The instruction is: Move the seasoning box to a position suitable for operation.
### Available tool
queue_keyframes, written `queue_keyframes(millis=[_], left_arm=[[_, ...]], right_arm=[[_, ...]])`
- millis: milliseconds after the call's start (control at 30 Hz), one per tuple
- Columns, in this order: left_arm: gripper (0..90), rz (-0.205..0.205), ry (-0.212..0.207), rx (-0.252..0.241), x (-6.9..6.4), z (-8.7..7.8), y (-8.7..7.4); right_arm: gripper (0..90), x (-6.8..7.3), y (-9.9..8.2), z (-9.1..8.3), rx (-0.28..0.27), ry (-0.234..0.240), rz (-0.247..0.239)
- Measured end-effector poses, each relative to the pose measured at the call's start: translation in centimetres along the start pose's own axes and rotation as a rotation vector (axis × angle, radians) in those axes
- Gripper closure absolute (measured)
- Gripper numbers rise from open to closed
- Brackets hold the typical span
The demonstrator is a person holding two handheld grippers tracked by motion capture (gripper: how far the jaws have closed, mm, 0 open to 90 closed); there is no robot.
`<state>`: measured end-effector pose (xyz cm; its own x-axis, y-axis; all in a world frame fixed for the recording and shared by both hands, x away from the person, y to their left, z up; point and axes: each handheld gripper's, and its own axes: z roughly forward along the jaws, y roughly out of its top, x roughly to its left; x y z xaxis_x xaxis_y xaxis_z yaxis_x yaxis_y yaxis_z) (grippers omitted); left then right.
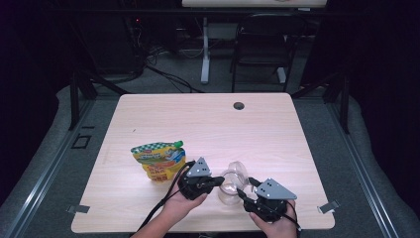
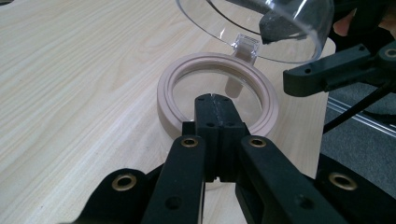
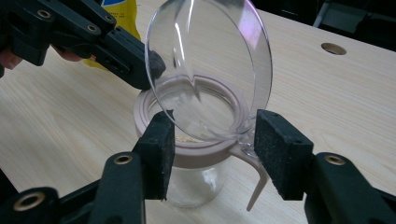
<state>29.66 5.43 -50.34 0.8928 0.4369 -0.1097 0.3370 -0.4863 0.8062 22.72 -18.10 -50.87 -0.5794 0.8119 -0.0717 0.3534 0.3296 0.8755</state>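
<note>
On the table (image 1: 208,119), a yellow pouch (image 1: 159,161) lay at about nine o'clock from the left gripper (image 1: 218,182). That gripper was clenched tight, its two black jaws pressed flat together with nothing between them; in its own view the tips rested against the near edge of the jar's pale rim (image 2: 217,88). The glass jar (image 1: 229,191) stood near the front edge of the table, between the two grippers (the left at its nine o'clock, the right at roughly four). Its clear round lid (image 3: 210,70) was hinged up and stood tilted above the mouth. The right gripper (image 3: 212,149) had its jaws spread wide on either side of the rim, one pad close beside it, the other just clear near the hinge clasp (image 3: 254,179); whether either pad pressed on it I could not tell.
</note>
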Motion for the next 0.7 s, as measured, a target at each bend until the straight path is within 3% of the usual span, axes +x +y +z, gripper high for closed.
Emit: queue_keyframes(millis=[400,700], left_arm=[[90.0,-0.009,-0.013,-0.007,0.2,0.0,-0.1],[90.0,-0.013,-0.017,-0.017,0.2,0.0,-0.2]], right_arm=[[57.7,-1.1,-0.5,-1.1,-0.021,-0.017,0.063],[61.6,-1.7,-0.9,-1.4,-0.011,-0.015,0.081]])
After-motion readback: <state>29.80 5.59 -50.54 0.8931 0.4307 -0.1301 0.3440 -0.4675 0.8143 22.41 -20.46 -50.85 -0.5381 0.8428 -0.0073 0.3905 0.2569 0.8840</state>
